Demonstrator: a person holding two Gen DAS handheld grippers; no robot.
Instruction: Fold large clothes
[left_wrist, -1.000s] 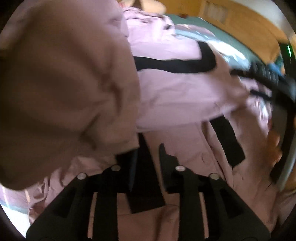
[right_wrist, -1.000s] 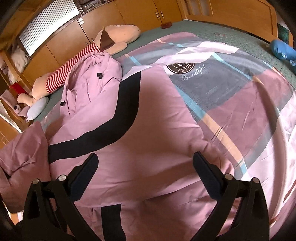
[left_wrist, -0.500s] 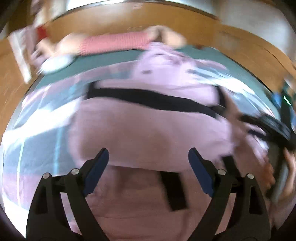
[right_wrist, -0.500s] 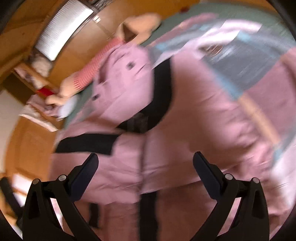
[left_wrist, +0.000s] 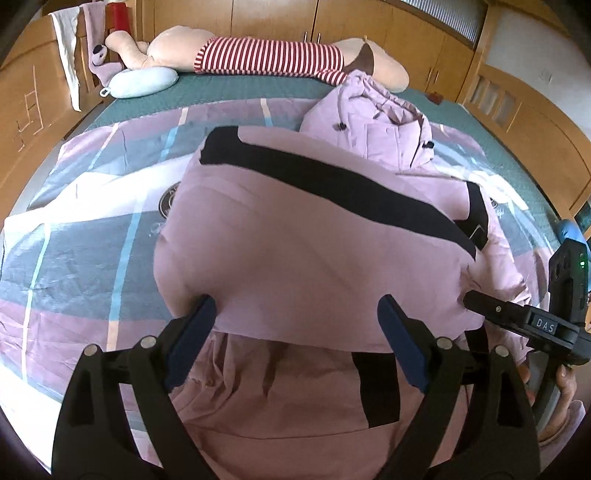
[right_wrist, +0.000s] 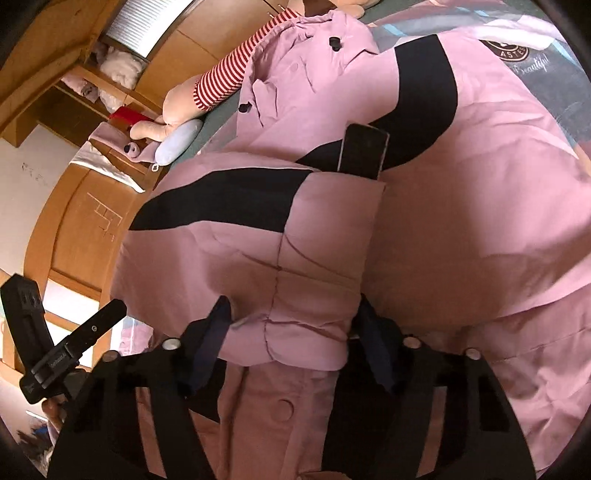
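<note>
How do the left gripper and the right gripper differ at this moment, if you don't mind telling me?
The left gripper stands wide open with nothing between its pads, above the pink coat; the right gripper is narrower, its jaws having just been closing around a puffy fold of that coat. The left gripper has let go; the right gripper is taking hold. Both are black with blue pads and point down at the coat.

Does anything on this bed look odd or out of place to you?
Nothing looks damaged or spilled. The pink coat is only half folded: its sleeves lie crossed over the body in a puffy heap, the hood still bunched near the striped plush toy. The right gripper straddles a sleeve end.
</note>
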